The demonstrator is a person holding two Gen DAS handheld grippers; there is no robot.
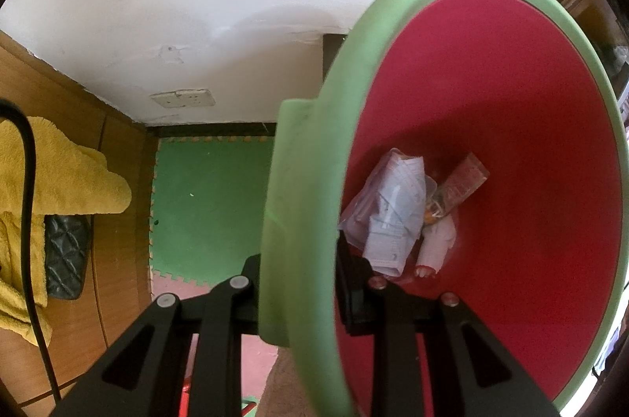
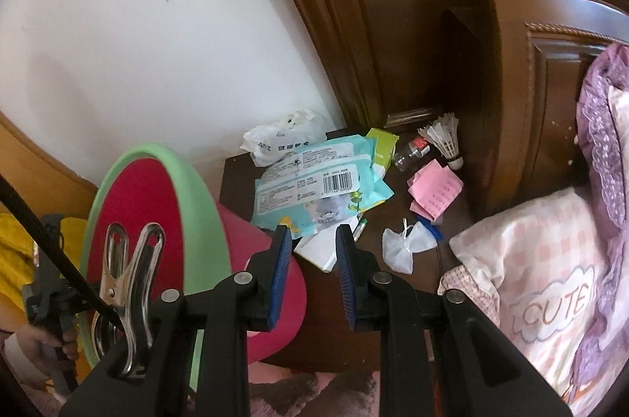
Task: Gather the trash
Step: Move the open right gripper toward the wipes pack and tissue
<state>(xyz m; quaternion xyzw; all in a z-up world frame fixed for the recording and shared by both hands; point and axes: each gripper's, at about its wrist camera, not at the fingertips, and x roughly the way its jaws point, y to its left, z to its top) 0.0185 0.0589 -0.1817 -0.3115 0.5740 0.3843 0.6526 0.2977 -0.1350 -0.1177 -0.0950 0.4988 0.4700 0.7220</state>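
At the bottom of the left wrist view, the left gripper (image 1: 310, 303) is clamped tight on the green rim of the trash bin (image 1: 491, 83), carrying it tilted. Deeper inside its red interior, right of centre, some trash is already collected: a crumpled clear bag with printed paper (image 1: 389, 216), a red-printed wrapper (image 1: 464, 181) and what looks like a small doll in white (image 1: 436, 244).

In the right wrist view, the right gripper (image 2: 314, 275) sits low in the middle with its blue pads (image 2: 281, 271) a modest gap apart and nothing between them. The bin (image 2: 196, 220) shows at lower left. Just past the fingertips, mid-frame, the dark bedside table (image 2: 393, 291) carries plenty: a white face mask (image 2: 405, 246), a white paper sheet (image 2: 320, 248), wet-wipe packs (image 2: 314, 181), pink paper (image 2: 434, 191), a small clear bottle (image 2: 411, 151), a shuttlecock (image 2: 444, 138) and, farthest, a crumpled white bag (image 2: 283, 134).

I judge the collecting partly done, with most of the table litter left.
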